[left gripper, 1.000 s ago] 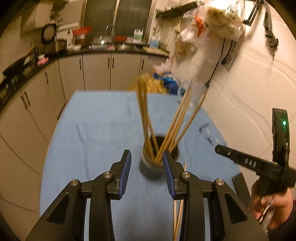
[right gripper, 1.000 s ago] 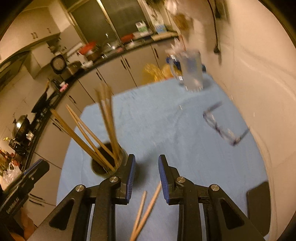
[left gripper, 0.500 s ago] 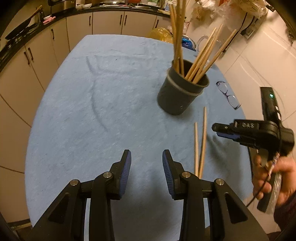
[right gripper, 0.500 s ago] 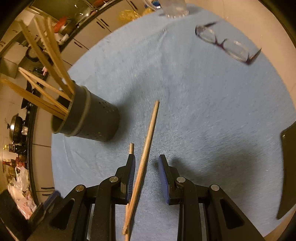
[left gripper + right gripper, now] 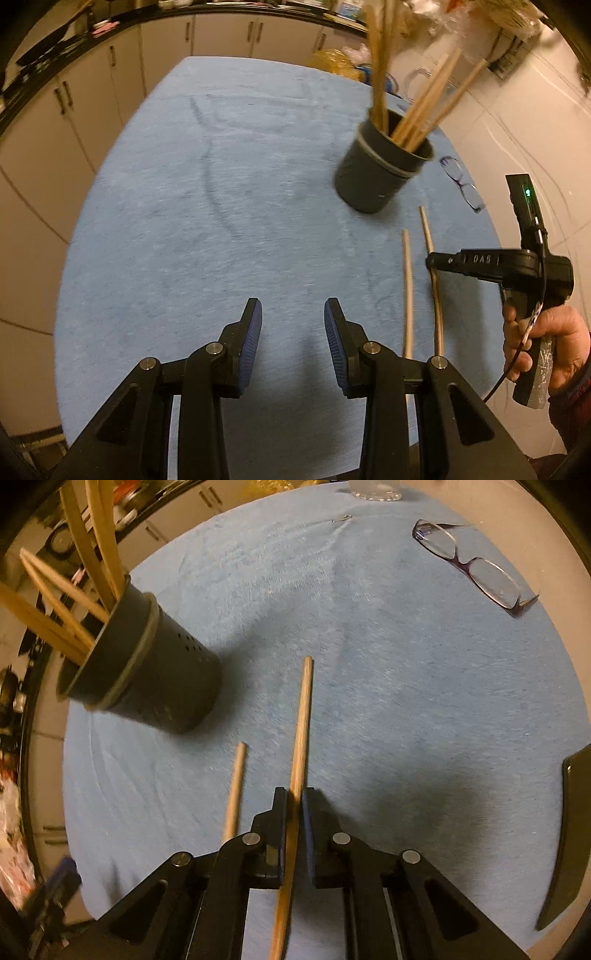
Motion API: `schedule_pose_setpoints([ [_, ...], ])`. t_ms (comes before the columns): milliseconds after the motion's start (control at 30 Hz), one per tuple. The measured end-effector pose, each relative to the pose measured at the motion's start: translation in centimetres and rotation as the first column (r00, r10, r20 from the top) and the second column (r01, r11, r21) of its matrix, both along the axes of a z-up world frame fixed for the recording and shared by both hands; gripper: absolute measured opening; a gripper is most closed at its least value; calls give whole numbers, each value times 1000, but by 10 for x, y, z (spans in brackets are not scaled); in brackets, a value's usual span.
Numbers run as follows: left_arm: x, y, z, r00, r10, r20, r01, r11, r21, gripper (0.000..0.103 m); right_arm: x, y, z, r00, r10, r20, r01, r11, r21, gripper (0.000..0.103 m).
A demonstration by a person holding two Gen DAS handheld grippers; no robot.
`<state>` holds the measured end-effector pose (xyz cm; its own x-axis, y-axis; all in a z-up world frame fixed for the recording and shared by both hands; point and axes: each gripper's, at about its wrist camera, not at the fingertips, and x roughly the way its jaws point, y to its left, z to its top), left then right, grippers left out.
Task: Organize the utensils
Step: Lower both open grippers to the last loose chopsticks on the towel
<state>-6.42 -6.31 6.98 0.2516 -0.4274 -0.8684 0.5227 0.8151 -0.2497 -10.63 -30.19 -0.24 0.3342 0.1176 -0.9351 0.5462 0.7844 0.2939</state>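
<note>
The right gripper (image 5: 294,805) jaws have just closed on 1 chopstick (image 5: 301,720), near its low end. Gripped so far off-centre, it could pivot and strike the holder (image 5: 147,668) rim; the left gripper (image 5: 293,319) jaws stand partly open, empty.

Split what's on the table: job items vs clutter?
Job:
- dark holder with chopsticks standing in it
- chopstick clamped in the right gripper
- second loose chopstick beside it on the cloth

Clutter:
- glasses
- clear glass at the far edge
</note>
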Motion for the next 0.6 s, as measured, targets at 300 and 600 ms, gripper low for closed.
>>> schedule_pose_setpoints([
  [300,-14,-70,-7,985,-167,-45,168,986,5,33,-50,-29,1,994,96,-43,-97,995,-23,9],
  [600,-18,-133,-28,963,-243,-118,251,967,52,34,-72,-70,6,999,23,-31,-23,1000,7,12],
])
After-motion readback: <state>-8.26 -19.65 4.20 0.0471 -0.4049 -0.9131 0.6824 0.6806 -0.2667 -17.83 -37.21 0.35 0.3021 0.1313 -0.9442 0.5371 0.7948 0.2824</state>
